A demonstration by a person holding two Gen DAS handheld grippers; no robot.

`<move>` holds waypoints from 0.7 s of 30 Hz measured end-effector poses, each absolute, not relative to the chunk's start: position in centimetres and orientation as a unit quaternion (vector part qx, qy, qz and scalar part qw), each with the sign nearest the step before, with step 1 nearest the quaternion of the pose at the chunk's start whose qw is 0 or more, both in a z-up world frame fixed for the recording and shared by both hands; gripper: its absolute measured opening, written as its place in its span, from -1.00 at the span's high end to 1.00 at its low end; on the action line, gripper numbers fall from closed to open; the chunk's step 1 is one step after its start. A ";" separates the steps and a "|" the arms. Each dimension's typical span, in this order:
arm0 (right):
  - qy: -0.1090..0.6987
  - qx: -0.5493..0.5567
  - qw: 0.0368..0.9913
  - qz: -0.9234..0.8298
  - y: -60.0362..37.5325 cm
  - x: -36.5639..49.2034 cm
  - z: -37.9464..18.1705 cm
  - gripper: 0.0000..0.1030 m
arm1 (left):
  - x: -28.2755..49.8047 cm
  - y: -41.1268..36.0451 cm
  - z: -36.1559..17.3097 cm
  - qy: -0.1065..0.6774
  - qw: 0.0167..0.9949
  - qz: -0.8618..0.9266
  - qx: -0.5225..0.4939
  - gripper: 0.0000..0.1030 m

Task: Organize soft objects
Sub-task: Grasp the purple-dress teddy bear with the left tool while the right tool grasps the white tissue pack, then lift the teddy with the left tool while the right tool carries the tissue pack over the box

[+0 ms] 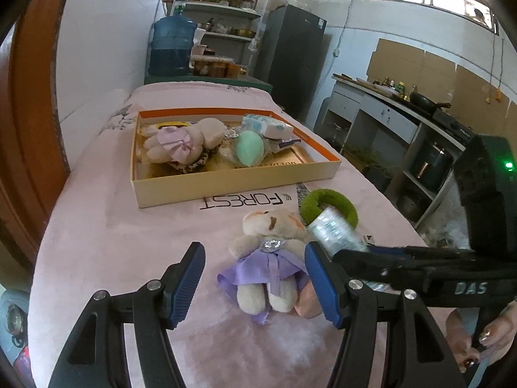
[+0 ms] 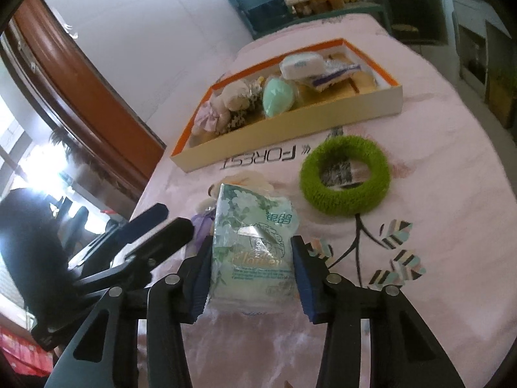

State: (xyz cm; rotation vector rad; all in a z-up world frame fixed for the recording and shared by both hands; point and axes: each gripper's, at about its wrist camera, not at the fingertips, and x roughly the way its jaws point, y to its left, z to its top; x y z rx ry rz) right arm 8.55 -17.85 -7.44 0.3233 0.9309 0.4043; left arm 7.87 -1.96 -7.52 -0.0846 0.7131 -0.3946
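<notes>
Between the blue pads of the right gripper [image 2: 250, 278] a pale green tissue pack [image 2: 253, 249] is clamped, held above the pink tablecloth [image 2: 436, 194]. Ahead of these fingers and slightly right, a green fuzzy ring [image 2: 344, 176] is seen lying flat on the cloth. Farther ahead, a shallow cardboard box [image 2: 290, 123] with an orange inner rim is noted; inside it are a plush in a pink dress [image 2: 223, 103], a mint egg-shaped sponge [image 2: 278, 97] and a white wrapped pack [image 2: 302, 66].

The left gripper [image 1: 255, 286] is held spread wide, nothing between its pads. A small bear in a purple dress [image 1: 269, 258] is seen lying on the cloth in the gap between the two fingers, apparently untouched. From the left view the tissue pack [image 1: 334, 231] is seen just ahead of the right-hand finger [image 1: 320, 283], carried by the right gripper [image 1: 362, 249], with the ring [image 1: 326, 205] beyond it. The box [image 1: 226, 182] is well ahead of the left gripper.
</notes>
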 end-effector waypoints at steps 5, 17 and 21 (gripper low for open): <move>0.410 0.142 0.885 0.170 -19.0 7.2 -5.6 0.09 | 8.5 -2.4 -7.6 0.353 0.911 -0.208 -0.040 -0.24; 0.407 0.167 0.884 0.156 -21.4 6.9 -6.0 0.09 | 11.9 -5.8 -8.5 0.396 0.895 -0.206 0.011 -0.27; 0.407 0.172 0.883 0.156 -21.6 7.1 -6.2 0.09 | 12.7 -6.4 -9.5 0.420 0.884 -0.204 0.024 -0.27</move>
